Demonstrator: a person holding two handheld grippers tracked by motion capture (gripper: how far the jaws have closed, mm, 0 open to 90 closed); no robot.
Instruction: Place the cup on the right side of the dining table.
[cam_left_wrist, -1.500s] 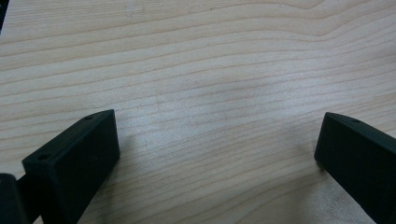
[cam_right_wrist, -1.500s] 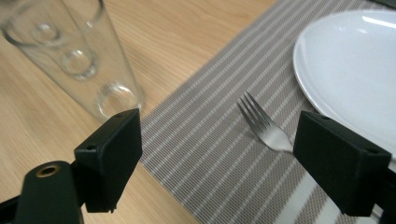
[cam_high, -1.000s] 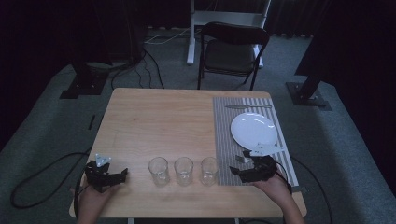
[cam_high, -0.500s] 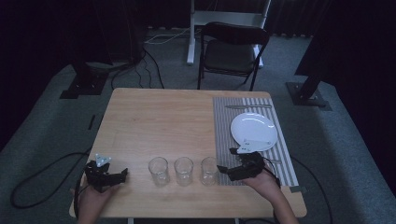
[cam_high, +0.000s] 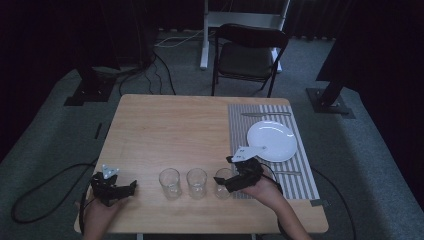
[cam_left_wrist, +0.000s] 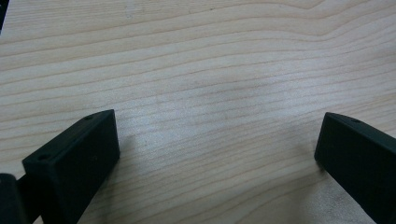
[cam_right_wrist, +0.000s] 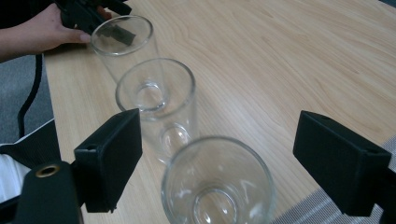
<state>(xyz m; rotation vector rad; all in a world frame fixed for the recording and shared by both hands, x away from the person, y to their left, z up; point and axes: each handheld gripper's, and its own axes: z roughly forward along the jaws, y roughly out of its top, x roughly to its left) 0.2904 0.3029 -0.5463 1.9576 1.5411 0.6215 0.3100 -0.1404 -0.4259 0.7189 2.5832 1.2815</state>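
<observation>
Right tool (cam_right_wrist: 215, 163) straddles nearest glass (cam_right_wrist: 217, 184).

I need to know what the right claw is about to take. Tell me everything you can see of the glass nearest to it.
The nearest glass is a clear, empty tumbler with a thick base, standing upright on the wooden table beside the striped mat. It ends a row of three. The right claw stands open around it, jaws apart from its wall on both sides.

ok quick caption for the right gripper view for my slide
Open right tool lined up on the nearest of three empty glasses standing in a row on the wooden table.
</observation>
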